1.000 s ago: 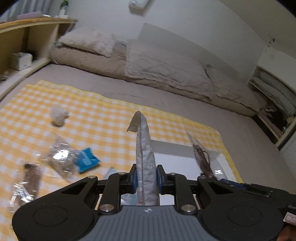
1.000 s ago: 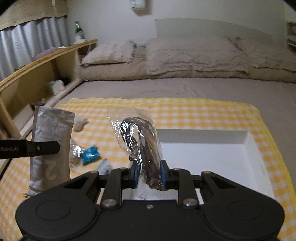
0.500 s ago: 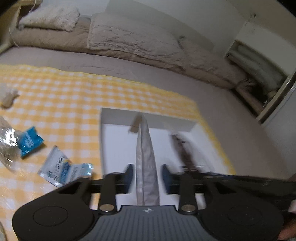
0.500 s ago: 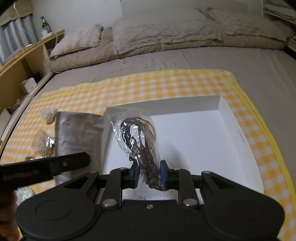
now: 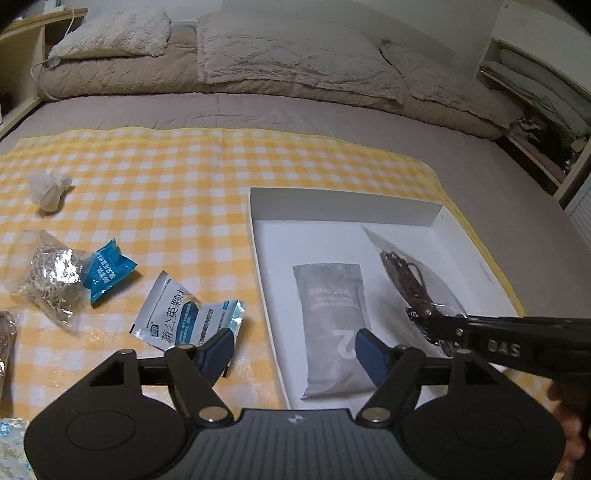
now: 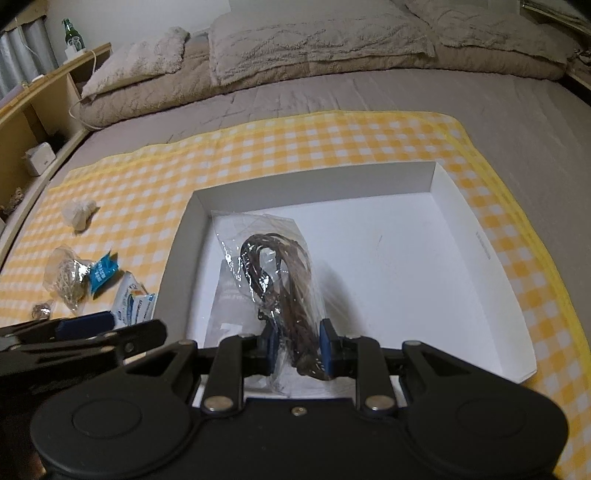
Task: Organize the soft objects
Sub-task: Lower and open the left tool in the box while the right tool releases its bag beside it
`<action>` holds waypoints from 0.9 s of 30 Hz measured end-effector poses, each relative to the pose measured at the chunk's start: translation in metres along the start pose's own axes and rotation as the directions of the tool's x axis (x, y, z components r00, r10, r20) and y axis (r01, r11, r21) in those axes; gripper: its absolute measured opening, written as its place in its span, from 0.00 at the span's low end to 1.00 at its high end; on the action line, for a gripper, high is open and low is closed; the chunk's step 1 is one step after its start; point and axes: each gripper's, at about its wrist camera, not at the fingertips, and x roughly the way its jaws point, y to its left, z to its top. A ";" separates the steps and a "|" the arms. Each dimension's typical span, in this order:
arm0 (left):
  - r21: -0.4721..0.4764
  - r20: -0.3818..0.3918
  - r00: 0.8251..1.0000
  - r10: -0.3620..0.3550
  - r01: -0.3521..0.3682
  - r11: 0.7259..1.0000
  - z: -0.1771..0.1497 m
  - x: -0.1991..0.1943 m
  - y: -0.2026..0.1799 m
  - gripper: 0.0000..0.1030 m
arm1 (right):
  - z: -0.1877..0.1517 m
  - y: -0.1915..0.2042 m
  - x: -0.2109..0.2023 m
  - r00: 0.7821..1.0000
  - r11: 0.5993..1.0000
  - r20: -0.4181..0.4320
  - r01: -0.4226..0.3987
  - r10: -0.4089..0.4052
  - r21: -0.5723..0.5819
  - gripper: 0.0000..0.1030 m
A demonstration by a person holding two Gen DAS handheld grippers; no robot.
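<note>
Your left gripper (image 5: pixel 293 349) has its blue pads (image 5: pixel 218 349) spreading apart, with nothing pressed between them; the silver pouch (image 5: pixel 332 317) lies flat on the floor of the white box (image 5: pixel 343 205), below and between the pads but free of them. Your right gripper (image 6: pixel 297 349) is clamped on the clear bag of dark cord (image 6: pixel 275 266), its pads squeezing the bag's lower end so the rest stands up over the box floor; in the left wrist view that bag (image 5: pixel 404 271) hangs just right of the silver pouch, with the right gripper's arm reaching in from the right edge. The box sits on the right part of the yellow checked cloth (image 5: pixel 166 177), which is spread over the grey bed (image 5: pixel 295 110). Left of the box, on the cloth, lie a white-and-blue sachet (image 5: pixel 184 315) just beside the box wall, then a small blue packet (image 5: pixel 107 271) touching a clear bag of pale string (image 5: pixel 48 277), and farther off a crumpled white wad (image 5: pixel 48 188). Beige pillows and a folded quilt (image 5: pixel 288 62) line the far edge of the bed. A wooden shelf (image 6: pixel 44 96) with a green bottle (image 6: pixel 73 34) on top runs along the left side.
</note>
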 end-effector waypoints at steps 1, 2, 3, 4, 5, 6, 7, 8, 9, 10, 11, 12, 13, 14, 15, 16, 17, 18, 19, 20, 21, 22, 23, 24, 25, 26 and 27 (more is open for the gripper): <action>0.010 0.001 1.000 0.004 -0.004 1.000 0.000 -0.001 0.000 0.76 | -0.001 0.001 0.002 1.000 1.000 -0.004 0.016 -0.016 0.001 0.26; 0.015 0.003 1.000 0.008 -0.008 1.000 0.000 -0.001 -0.001 0.77 | 0.000 0.002 0.004 1.000 1.000 -0.009 0.030 -0.030 0.004 0.28; 0.020 0.004 1.000 0.011 -0.011 1.000 -0.001 -0.002 -0.001 0.79 | -0.001 0.001 0.005 0.999 0.999 -0.009 0.045 -0.045 0.012 0.32; 0.024 0.003 1.000 0.013 -0.013 1.000 -0.001 -0.003 0.000 0.80 | -0.001 0.000 0.007 0.998 0.998 -0.015 0.057 -0.057 0.021 0.44; 0.026 0.002 1.000 0.015 -0.015 1.000 -0.002 -0.004 0.000 0.81 | -0.001 -0.002 0.008 0.998 0.998 -0.028 0.054 -0.053 0.026 0.49; 0.028 0.000 1.000 0.017 -0.017 0.999 -0.002 -0.005 0.000 0.82 | -0.001 -0.003 0.009 0.998 0.999 -0.035 0.045 -0.044 0.031 0.53; 0.029 0.000 1.000 0.018 -0.018 0.999 -0.002 -0.005 0.000 0.83 | -0.002 -0.004 0.008 0.999 0.999 -0.037 0.037 -0.036 0.036 0.53; 0.032 -0.001 1.000 0.018 -0.018 0.999 -0.002 -0.006 0.000 0.84 | -0.002 -0.005 0.007 0.999 0.999 -0.040 0.035 -0.034 0.038 0.54; 0.035 -0.001 1.000 0.019 -0.019 0.999 -0.002 -0.007 0.000 0.86 | -0.002 -0.006 0.006 0.999 0.999 -0.044 0.034 -0.033 0.037 0.56; 0.039 0.001 1.000 0.020 -0.020 0.999 -0.003 -0.008 0.000 0.87 | -0.003 -0.007 0.005 0.998 0.999 -0.045 0.033 -0.031 0.037 0.58; 0.042 0.003 1.000 0.022 -0.022 0.999 -0.003 -0.009 -0.001 0.88 | -0.004 -0.008 0.004 0.999 0.999 -0.046 0.030 -0.028 0.037 0.58; 0.045 0.005 1.000 0.023 -0.024 0.999 -0.003 -0.010 -0.002 0.89 | -0.004 -0.009 0.002 0.999 0.999 -0.046 0.028 -0.026 0.038 0.58; 0.048 0.005 1.000 0.024 -0.024 0.999 -0.004 -0.011 -0.002 0.90 | -0.005 -0.010 0.001 0.999 0.999 -0.045 0.027 -0.025 0.040 0.58; 0.049 0.006 1.000 0.024 -0.024 0.999 -0.004 -0.012 -0.002 0.90 | -0.005 -0.011 -0.001 0.999 0.999 -0.045 0.027 -0.025 0.042 0.58; 0.051 0.006 1.000 0.023 -0.023 0.998 -0.005 -0.013 -0.002 0.90 | -0.006 -0.012 -0.002 0.999 0.999 -0.043 0.027 -0.025 0.043 0.58; 0.053 0.006 1.000 0.022 -0.023 0.998 -0.005 -0.014 -0.002 0.91 | -0.006 -0.012 -0.004 0.999 0.999 -0.039 0.029 -0.027 0.043 0.57; 0.055 0.006 1.000 0.021 -0.021 0.998 -0.006 -0.015 -0.002 0.91 | -0.006 -0.012 -0.006 0.999 0.999 -0.032 0.031 -0.030 0.041 0.56; 0.058 0.007 1.000 0.019 -0.020 0.998 -0.006 -0.017 -0.003 0.91 | -0.007 -0.013 -0.008 0.999 0.999 -0.022 0.033 -0.032 0.038 0.47; 0.061 0.008 1.000 0.017 -0.017 0.998 -0.007 -0.018 -0.004 0.91 | -0.007 -0.014 -0.010 0.999 0.999 -0.014 0.033 -0.032 0.035 0.33; 0.063 0.010 1.000 0.014 -0.015 0.998 -0.008 -0.020 -0.005 0.91 | -0.007 -0.015 -0.010 1.000 0.999 -0.012 0.027 -0.027 0.034 0.28; 0.065 0.010 1.000 0.012 -0.012 0.998 -0.008 -0.021 -0.005 0.91 | -0.008 -0.016 -0.009 1.000 0.999 -0.016 0.023 -0.022 0.036 0.23; 0.065 0.010 1.000 0.009 -0.009 0.998 -0.009 -0.022 -0.005 0.91 | -0.008 -0.016 -0.007 1.000 0.999 -0.025 0.017 -0.016 0.036 0.18; 0.065 0.011 1.000 0.007 -0.008 0.998 -0.010 -0.023 -0.006 0.91 | -0.008 -0.016 -0.004 0.999 0.999 -0.034 0.012 -0.011 0.031 0.17; 0.064 0.010 1.000 0.006 -0.007 0.998 -0.010 -0.023 -0.006 0.91 | -0.008 -0.015 0.000 0.999 1.000 -0.045 0.007 -0.006 0.026 0.16; 0.064 0.009 1.000 0.005 -0.006 0.998 -0.010 -0.023 -0.005 0.91 | -0.009 -0.014 0.005 0.998 1.000 -0.063 0.002 -0.001 0.019 0.16; 0.063 0.008 1.000 0.005 -0.005 0.998 -0.010 -0.023 -0.005 0.91 | -0.010 -0.012 0.012 0.996 1.000 -0.085 -0.002 0.002 0.010 0.16; 0.062 0.007 1.000 0.005 -0.005 0.998 -0.010 -0.023 -0.005 0.91 | -0.012 -0.011 0.018 0.995 1.000 -0.104 0.004 -0.004 -0.001 0.16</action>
